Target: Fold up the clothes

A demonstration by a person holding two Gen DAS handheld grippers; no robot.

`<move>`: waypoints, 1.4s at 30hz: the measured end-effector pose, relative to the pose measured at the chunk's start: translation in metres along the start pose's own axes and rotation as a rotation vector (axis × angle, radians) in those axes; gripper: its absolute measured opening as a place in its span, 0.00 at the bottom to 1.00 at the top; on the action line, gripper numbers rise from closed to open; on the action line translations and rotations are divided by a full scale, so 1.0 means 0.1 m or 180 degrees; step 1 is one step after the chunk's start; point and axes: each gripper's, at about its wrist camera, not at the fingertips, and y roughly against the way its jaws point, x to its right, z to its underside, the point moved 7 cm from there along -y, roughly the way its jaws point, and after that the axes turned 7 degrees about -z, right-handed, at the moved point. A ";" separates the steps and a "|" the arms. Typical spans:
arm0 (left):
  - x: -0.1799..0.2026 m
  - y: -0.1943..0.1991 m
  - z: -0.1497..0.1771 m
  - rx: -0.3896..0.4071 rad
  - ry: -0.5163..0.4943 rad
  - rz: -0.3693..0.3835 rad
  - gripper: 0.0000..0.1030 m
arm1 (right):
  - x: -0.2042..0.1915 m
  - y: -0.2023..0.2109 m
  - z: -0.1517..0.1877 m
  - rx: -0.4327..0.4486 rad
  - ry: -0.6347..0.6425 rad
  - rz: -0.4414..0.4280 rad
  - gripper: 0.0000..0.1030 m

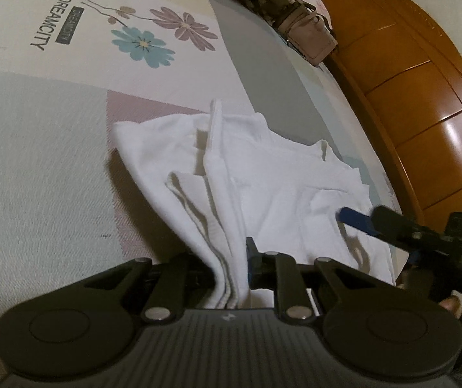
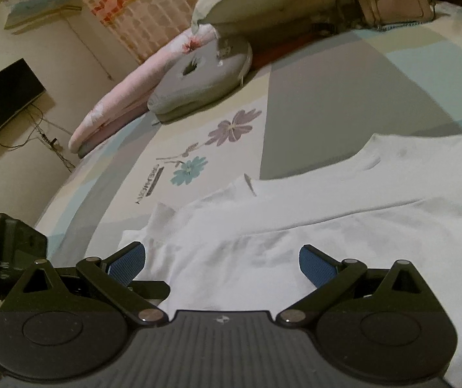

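So you are only starting: the white shirt (image 1: 263,174) is lying rumpled on the bed (image 1: 43,168), your left gripper (image 1: 231,268) is pinching its bunched edge, your right gripper (image 2: 221,262) is hovering wide open; every fold remains.

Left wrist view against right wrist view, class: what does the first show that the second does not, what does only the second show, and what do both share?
Only the left wrist view shows the wooden headboard and the left gripper shut on a bunched fold of the white garment. Only the right wrist view shows the wall screen, the patterned curtain, the pillows and the right gripper open over the cloth. Both share the garment, the flowered bedsheet and the beige handbag.
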 end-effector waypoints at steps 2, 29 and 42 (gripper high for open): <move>0.03 -0.01 -0.01 0.0013 -0.0046 -0.0042 0.17 | 0.06 -0.12 0.02 -0.0012 0.0014 0.0103 1.00; 0.13 -0.03 0.01 0.0064 -0.0229 -0.0246 0.17 | 0.01 -0.04 -0.22 0.0164 -0.0120 0.0447 1.00; 0.22 -0.03 0.04 0.0131 -0.0279 -0.0520 0.18 | -0.13 0.33 0.59 -0.0315 -0.0336 0.0545 1.00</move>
